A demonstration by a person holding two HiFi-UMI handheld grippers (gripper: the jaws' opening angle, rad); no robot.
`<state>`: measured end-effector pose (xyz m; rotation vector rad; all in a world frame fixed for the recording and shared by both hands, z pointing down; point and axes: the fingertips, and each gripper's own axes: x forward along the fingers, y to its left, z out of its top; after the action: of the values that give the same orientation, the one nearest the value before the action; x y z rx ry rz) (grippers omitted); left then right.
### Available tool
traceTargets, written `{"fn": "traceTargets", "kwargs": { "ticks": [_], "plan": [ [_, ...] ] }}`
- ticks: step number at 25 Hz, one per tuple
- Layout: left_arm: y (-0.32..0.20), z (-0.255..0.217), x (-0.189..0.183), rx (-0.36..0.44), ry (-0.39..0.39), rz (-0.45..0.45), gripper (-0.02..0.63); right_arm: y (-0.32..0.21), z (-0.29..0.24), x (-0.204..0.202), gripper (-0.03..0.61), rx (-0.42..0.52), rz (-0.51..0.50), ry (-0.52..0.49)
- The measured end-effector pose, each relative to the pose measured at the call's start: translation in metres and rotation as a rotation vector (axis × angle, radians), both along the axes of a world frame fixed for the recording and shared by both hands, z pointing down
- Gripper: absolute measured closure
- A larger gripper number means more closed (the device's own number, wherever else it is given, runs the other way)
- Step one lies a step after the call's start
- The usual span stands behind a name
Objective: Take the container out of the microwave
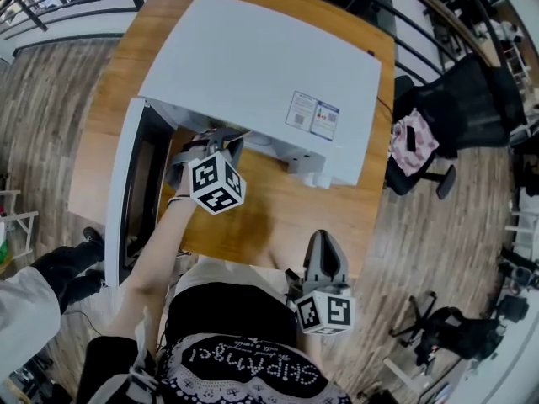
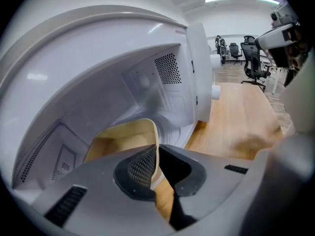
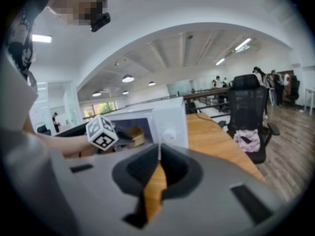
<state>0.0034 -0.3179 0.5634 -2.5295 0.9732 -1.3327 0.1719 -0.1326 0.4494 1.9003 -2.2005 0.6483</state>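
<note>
A white microwave [image 1: 253, 66] stands on the wooden table [image 1: 278, 209] with its door [image 1: 126, 192] swung open to the left. In the head view my left gripper [image 1: 206, 146] reaches into the opening, fingertips hidden under the top. The left gripper view shows a cream container [image 2: 125, 134] on the oven floor. My left gripper [image 2: 157, 166] is shut on its thin side wall, one pad inside and one outside. My right gripper [image 1: 324, 247] hovers at the table's near edge, shut and holding nothing. In its own view, the right gripper [image 3: 158, 159] faces the microwave [image 3: 165, 122] and the container [image 3: 136, 136].
A black office chair [image 1: 459, 108] with a pink cloth [image 1: 413, 141] stands right of the table. Another person's white sleeve [image 1: 25, 310] shows at the lower left. Bare wood [image 2: 236, 117] lies in front of the microwave.
</note>
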Motion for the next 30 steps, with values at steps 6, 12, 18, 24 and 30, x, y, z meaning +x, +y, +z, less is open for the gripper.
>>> {"fn": "traceTargets", "kwargs": {
  "ticks": [6,12,18,24,30],
  "plan": [
    [0.02,-0.017,-0.001,0.008,0.017,0.011,0.573,0.002,-0.006,-0.006,0.54,0.023,-0.021,0.003],
    [0.049,-0.026,-0.003,0.005,0.034,0.017,0.574,0.007,-0.013,-0.013,0.54,0.05,-0.041,0.001],
    [0.082,-0.033,-0.003,0.001,0.046,0.031,0.574,0.015,-0.02,-0.018,0.54,0.076,-0.05,0.002],
    [0.116,-0.042,-0.006,-0.01,0.059,0.034,0.573,0.021,-0.026,-0.021,0.54,0.1,-0.057,0.0],
    [0.152,-0.057,-0.006,-0.014,0.076,0.043,0.574,0.025,-0.033,-0.024,0.54,0.127,-0.072,-0.006]
  ]
}}
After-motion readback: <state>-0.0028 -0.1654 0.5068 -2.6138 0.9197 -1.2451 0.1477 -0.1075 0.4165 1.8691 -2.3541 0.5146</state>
